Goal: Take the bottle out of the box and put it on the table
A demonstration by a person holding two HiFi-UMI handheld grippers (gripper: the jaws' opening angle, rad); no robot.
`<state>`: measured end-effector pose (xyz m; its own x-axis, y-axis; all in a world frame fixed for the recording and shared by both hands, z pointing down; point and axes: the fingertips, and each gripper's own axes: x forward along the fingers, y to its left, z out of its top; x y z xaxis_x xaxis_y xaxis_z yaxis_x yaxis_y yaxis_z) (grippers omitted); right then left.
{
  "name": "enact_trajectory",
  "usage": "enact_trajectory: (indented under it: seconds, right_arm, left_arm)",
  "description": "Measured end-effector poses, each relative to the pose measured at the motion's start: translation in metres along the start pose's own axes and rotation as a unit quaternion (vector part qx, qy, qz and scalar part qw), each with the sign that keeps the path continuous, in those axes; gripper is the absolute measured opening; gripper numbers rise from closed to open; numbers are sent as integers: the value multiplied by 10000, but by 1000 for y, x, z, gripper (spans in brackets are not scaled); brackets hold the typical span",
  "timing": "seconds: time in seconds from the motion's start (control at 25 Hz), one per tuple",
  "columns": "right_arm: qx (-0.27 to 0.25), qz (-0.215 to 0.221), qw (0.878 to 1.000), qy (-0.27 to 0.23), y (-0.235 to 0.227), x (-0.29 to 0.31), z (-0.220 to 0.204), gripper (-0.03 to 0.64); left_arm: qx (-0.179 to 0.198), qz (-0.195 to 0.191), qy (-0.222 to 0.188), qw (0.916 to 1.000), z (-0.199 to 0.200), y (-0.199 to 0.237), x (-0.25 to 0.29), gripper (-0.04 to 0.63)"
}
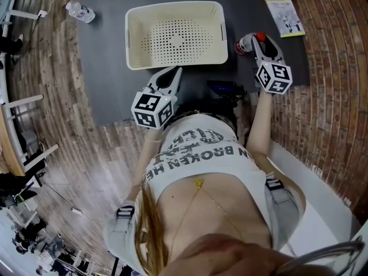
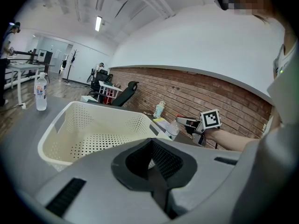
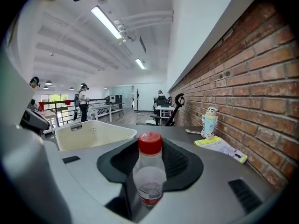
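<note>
Bottle [image 3: 149,174] with the red cap stands upright in your right tool [image 3: 150,160], whose jaws grip wide around its clear body. It is already outside the cream perforated basket [image 1: 133,39] and over the table [image 1: 109,79], just to the basket's right. I can't tell whether its base touches the top. Your next move looks to be straight down along that upright axis, then a release. Your left tool [image 2: 152,164] is closed on nothing and points at the basket's near rim. The basket lies empty. Farther off, a second water bottle [image 1: 80,11] stands at the table's far left and a booklet [image 1: 284,13] lies at the far right.
</note>
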<state>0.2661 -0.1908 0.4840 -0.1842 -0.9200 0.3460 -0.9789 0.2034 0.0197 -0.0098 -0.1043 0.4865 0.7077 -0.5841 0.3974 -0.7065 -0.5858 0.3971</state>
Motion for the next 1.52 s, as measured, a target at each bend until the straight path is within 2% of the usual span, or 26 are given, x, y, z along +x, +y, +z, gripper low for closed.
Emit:
enact_trajectory:
  seconds: [1.52]
  right_arm:
    - [214,10,9994,-261,-1,1,-2,152]
  left_arm:
    - [54,-88,9,9999,-3,-6,0,3]
